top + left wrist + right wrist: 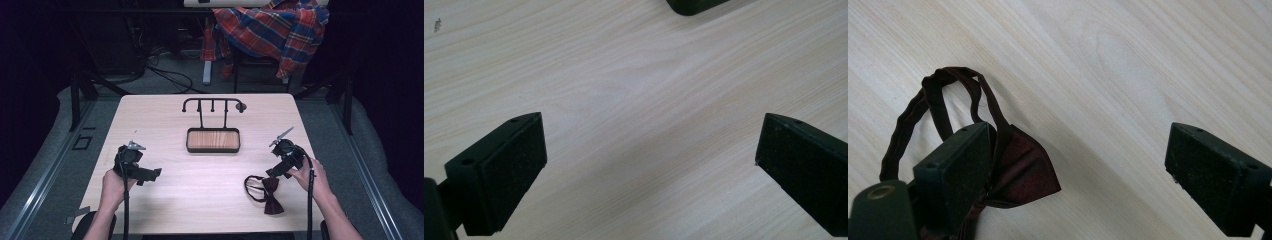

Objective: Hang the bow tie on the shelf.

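A dark red bow tie [270,194] with a looped strap lies flat on the wooden table [210,200] at the front right. My right gripper [276,172] hovers just above its upper end, jaws wide apart. In the right gripper view the bow tie [1018,170] lies partly under the left jaw, with bare wood between the pads; the right gripper [1073,170] holds nothing. My left gripper [150,175] is at the front left, open over bare wood, as the left gripper view [649,150] confirms.
A black wire stand [213,105] with hooks rises from a wood-bottomed tray [213,140] at the table's centre back. A corner of that tray [694,5] shows in the left gripper view. Behind the table, a plaid cloth [272,27] drapes a chair.
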A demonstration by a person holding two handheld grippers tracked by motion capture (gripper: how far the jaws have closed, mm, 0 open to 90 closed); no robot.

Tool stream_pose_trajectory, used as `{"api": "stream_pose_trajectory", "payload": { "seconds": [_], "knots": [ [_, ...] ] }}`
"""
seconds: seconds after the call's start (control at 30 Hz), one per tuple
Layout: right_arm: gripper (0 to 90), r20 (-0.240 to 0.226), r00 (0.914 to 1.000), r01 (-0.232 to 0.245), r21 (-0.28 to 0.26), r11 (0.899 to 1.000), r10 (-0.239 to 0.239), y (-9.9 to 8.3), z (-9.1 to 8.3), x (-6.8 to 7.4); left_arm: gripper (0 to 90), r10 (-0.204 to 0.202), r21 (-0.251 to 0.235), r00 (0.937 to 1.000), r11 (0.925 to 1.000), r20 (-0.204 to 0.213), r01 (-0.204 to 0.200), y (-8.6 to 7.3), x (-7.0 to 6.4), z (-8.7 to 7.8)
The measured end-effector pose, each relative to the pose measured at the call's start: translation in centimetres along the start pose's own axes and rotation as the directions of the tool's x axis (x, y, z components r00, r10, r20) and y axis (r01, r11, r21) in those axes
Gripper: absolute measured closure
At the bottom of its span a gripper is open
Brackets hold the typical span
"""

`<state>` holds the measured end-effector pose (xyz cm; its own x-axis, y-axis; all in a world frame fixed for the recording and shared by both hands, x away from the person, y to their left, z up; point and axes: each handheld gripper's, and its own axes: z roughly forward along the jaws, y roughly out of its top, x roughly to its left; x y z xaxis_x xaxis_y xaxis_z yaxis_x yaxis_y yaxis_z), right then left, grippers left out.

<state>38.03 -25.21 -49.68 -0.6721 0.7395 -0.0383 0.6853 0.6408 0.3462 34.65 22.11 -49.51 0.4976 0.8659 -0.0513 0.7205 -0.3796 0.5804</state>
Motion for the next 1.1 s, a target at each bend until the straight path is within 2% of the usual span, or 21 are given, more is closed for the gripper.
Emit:
{"api": "stream_pose_trajectory", "payload": {
  "seconds": [0.03, 0.07, 0.1, 0.2, 0.4, 0.43, 0.63, 0.83, 1.0, 1.03, 1.07, 1.1],
  "knots": [
    [10.9, -0.003, 0.9999, -0.011, -0.007, 1.000, 0.011, 0.0, 0.1, 0.1, 0.2, -0.002, -0.002, 1.0000, 1.0000, -0.001, 0.002, 0.0, 0.0, 0.0],
    [10.4, -0.006, 0.9999, 0.011, 0.014, 1.000, -0.011, 0.1, 0.1, 0.2, 0.2, -0.003, -0.003, 1.0000, 1.0000, 0.001, 0.003, 0.0, 0.0, 0.0],
    [10.3, -0.019, 0.9998, 0.007, 0.007, 1.000, -0.006, 0.1, 0.1, 0.3, 0.2, -0.001, -0.003, 1.0000, 1.0000, 0.003, 0.001, 0.0, 0.0, 0.0],
    [10.0, -0.020, 0.9997, 0.013, 0.006, 1.000, -0.013, 0.2, 0.0, 0.5, 0.2, -0.001, 0.002, 1.0000, 1.0000, 0.008, 0.001, 0.0, 0.0, 0.0],
    [4.5, -0.044, 0.9989, 0.013, -0.010, 1.000, -0.013, 0.5, 0.2, 1.1, 0.2, -0.001, 0.002, 1.0000, 1.0000, 0.010, 0.001, 0.0, 0.0, 0.0],
    [3.6, -0.034, 0.9988, 0.036, 0.012, 0.999, -0.036, 0.6, 0.1, 1.1, 0.2, -0.002, 0.001, 0.9999, 1.0000, 0.012, 0.001, 0.0, -0.1, 0.0],
    [3.0, -0.031, 0.9978, 0.058, 0.001, 0.998, -0.058, 1.0, 0.0, 1.9, 0.2, 0.003, 0.003, 0.9999, 1.0000, 0.010, -0.003, 0.1, -0.1, 0.1],
    [2.4, -0.036, 0.9920, 0.122, 0.022, 0.992, -0.121, 1.5, 0.4, 2.7, 0.2, 0.003, 0.009, 0.9999, 1.0000, 0.013, -0.003, 0.1, -0.1, 0.2],
    [2.5, -0.048, 0.9913, 0.123, 0.002, 0.992, -0.123, 1.7, 0.9, 3.4, 0.2, 0.001, 0.011, 0.9999, 0.9999, 0.013, -0.001, 0.1, -0.2, 0.2],
    [3.3, -0.040, 0.9889, 0.143, 0.014, 0.990, -0.143, 1.8, 1.0, 3.5, 0.2, 0.001, 0.011, 0.9999, 0.9999, 0.012, -0.001, 0.1, -0.2, 0.2],
    [8.2, -0.025, 0.9854, 0.169, 0.018, 0.986, -0.168, 2.1, 1.3, 3.8, 0.2, 0.003, 0.012, 1.0000, 0.9999, 0.008, -0.003, 0.1, -0.2, 0.1],
    [10.3, -0.019, 0.9843, 0.176, 0.014, 0.984, -0.176, 2.2, 1.4, 4.0, 0.2, 0.002, 0.011, 1.0000, 0.9999, 0.009, -0.002, 0.1, -0.2, 0.2]
  ]
}}
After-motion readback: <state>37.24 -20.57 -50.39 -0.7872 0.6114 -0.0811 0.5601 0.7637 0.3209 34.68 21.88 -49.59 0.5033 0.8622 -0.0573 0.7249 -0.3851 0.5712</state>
